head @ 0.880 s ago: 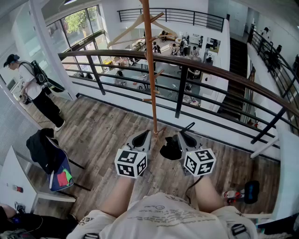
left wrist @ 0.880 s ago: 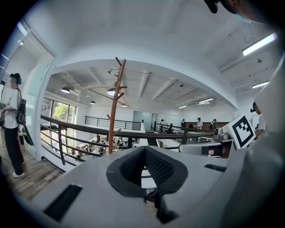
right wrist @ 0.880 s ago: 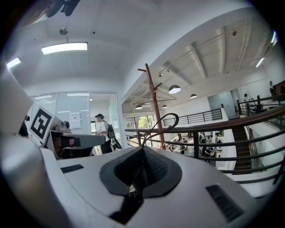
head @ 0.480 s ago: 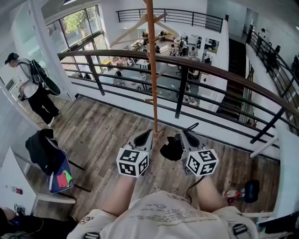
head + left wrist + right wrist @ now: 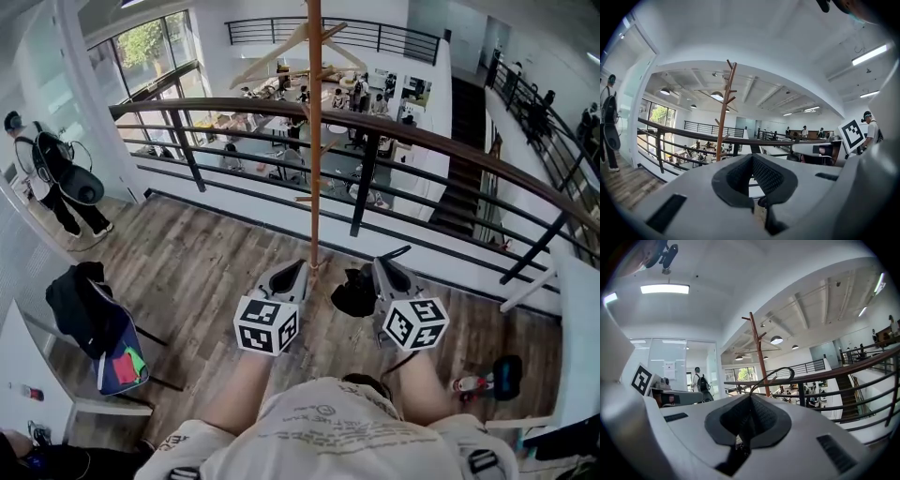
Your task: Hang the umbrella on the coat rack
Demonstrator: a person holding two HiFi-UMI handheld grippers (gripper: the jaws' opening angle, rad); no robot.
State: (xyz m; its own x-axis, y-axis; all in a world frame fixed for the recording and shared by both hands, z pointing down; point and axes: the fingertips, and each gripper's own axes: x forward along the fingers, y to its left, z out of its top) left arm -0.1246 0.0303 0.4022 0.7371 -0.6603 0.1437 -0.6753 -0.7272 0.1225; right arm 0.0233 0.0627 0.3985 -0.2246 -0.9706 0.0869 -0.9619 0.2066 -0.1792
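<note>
Carrying step, I judge: right gripper fingers shut on umbrella strap; left gripper fingers closed, empty. Next: raise strap onto a coat rack peg, upper centre.

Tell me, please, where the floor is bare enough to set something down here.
Bare wood floor lies between the railing, the coat rack and the jacket-draped chair; another strip runs right of the rack. It is crowded round the chair.

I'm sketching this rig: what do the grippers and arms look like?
Left gripper and right gripper: grey shells, black textured pads, each with a white cube bearing black square markers. Black cable under the right one. White printed T-shirt, short sleeves.
</note>
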